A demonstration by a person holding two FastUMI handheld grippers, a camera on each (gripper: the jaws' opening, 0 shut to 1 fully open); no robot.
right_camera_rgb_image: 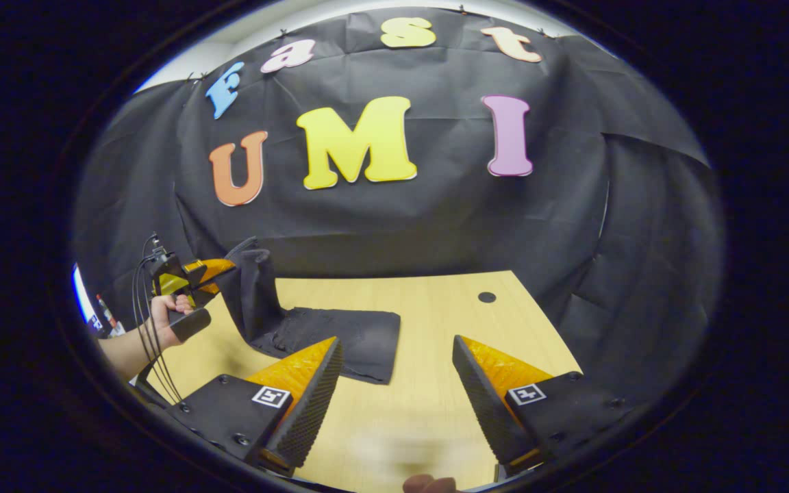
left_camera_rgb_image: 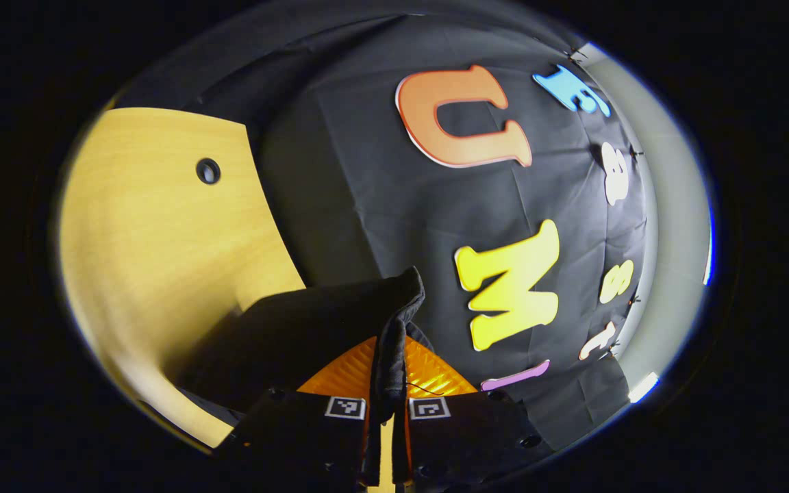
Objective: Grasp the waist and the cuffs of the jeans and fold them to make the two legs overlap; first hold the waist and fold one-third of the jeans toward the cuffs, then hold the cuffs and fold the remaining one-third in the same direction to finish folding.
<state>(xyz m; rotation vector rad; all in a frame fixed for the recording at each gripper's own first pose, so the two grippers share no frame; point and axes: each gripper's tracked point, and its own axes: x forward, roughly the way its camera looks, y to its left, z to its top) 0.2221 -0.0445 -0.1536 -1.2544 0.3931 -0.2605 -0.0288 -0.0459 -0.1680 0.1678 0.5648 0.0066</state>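
A black cloth wall (right_camera_rgb_image: pixel 394 226), creased and hung in loose folds, closes off the booth behind and to the side of a light wooden table (right_camera_rgb_image: pixel 435 308). The tabletop shows a pale grain and one small round dark hole (right_camera_rgb_image: pixel 487 297) near its far edge. Above the cloth's upper edge runs a strip of pale wall (left_camera_rgb_image: pixel 675 205), brightly lit.

No readable text, square coded markers on claw fingers (right_camera_rgb_image: pixel 270 396)

Light wooden table (right_camera_rgb_image: pixel 435 383) — dark jeans (right_camera_rgb_image: pixel 340 339) on it
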